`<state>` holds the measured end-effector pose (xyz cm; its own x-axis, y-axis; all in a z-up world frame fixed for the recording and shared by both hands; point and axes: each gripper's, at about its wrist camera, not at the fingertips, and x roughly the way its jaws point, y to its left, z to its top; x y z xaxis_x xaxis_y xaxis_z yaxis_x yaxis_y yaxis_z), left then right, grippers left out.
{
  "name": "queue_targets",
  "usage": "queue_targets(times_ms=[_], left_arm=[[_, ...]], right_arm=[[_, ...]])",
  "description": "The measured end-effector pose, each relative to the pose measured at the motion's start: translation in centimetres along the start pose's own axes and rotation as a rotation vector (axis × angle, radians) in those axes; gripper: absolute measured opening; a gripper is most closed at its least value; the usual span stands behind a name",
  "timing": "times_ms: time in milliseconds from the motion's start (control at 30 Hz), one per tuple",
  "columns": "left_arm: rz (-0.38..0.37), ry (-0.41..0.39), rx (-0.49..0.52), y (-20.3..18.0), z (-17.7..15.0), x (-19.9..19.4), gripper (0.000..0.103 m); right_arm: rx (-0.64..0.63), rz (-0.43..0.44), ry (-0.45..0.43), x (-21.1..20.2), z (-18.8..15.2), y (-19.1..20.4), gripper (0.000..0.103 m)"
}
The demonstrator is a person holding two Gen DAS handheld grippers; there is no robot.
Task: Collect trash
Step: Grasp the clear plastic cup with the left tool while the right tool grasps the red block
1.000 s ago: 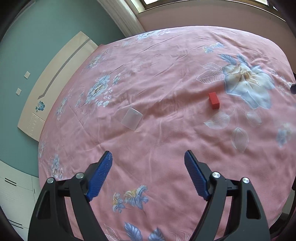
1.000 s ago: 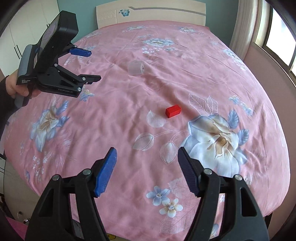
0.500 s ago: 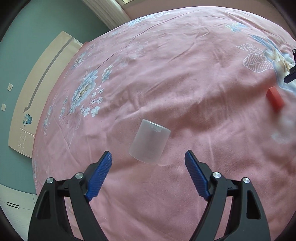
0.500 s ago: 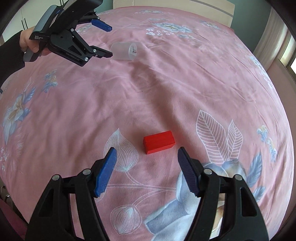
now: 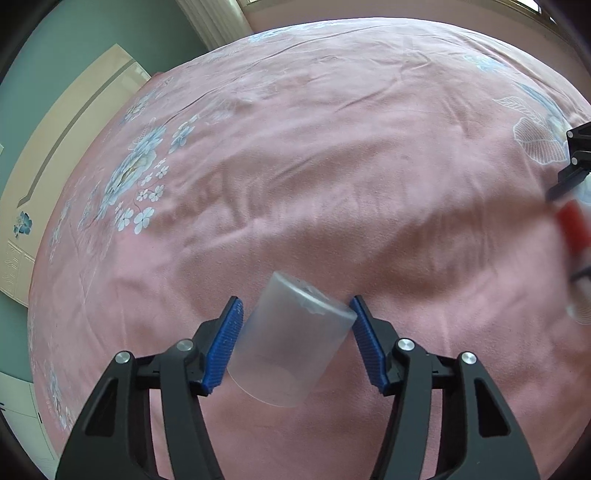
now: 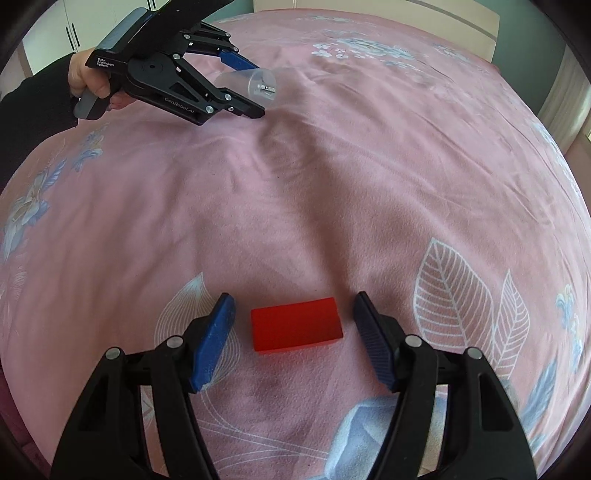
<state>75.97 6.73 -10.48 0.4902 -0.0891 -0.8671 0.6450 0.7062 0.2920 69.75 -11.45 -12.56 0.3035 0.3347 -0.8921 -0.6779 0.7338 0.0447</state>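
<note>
A clear plastic cup (image 5: 291, 343) lies on its side on the pink floral bedspread (image 5: 332, 166). My left gripper (image 5: 295, 301) straddles it, jaws closing, and both blue pads touch its sides. The right wrist view shows this same left gripper (image 6: 258, 88) around the cup (image 6: 245, 83), held by a hand in a dark sleeve (image 6: 33, 107). A red block (image 6: 295, 328) lies flat between the fingers of my right gripper (image 6: 293, 295). Those jaws are closing too, with a gap left on each side of the block.
The bed's cream headboard (image 5: 55, 155) stands at the left against a teal wall. A curtain and window (image 5: 207, 22) lie beyond the far edge. White cupboard doors (image 6: 51, 33) show behind the hand. The bedspread (image 6: 369, 166) between the two grippers is rumpled.
Both grippers came down onto the bed. The left one moved over the cup and narrowed until its pads met it. The right one moved over the red block and narrowed slightly.
</note>
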Motion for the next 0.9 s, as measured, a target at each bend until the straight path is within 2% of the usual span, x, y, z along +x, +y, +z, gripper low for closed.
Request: queue_targets(times_ms=[67, 267, 400, 600, 767, 900], left_arm=[[0.010, -0.003, -0.026, 0.0, -0.2, -0.3, 0.061], [0.078, 0.007, -0.169, -0.1, -0.9, -2.4, 0.054], [0.130, 0.056, -0.249, -0.3, -1.7, -4.1, 0.052], [0.151, 0.064, -0.362, -0.3, -3.0, -7.5, 0.051], [0.158, 0.044, -0.415, -1.1, -3.5, -11.4, 0.050], [0.165, 0.021, -0.405, -3.0, -3.3, -15.4, 0.050]], right_arm=[[0.015, 0.023, -0.003, -0.3, -0.2, 0.1, 0.040], [0.072, -0.002, 0.001, -1.7, -1.0, 0.7, 0.040], [0.116, -0.023, -0.004, -3.5, -1.9, 1.1, 0.040], [0.163, -0.016, -0.030, -6.5, -2.6, 1.9, 0.040], [0.163, -0.026, -0.059, -10.0, -3.0, 3.7, 0.040], [0.145, -0.048, -0.076, -13.7, -3.5, 5.5, 0.040]])
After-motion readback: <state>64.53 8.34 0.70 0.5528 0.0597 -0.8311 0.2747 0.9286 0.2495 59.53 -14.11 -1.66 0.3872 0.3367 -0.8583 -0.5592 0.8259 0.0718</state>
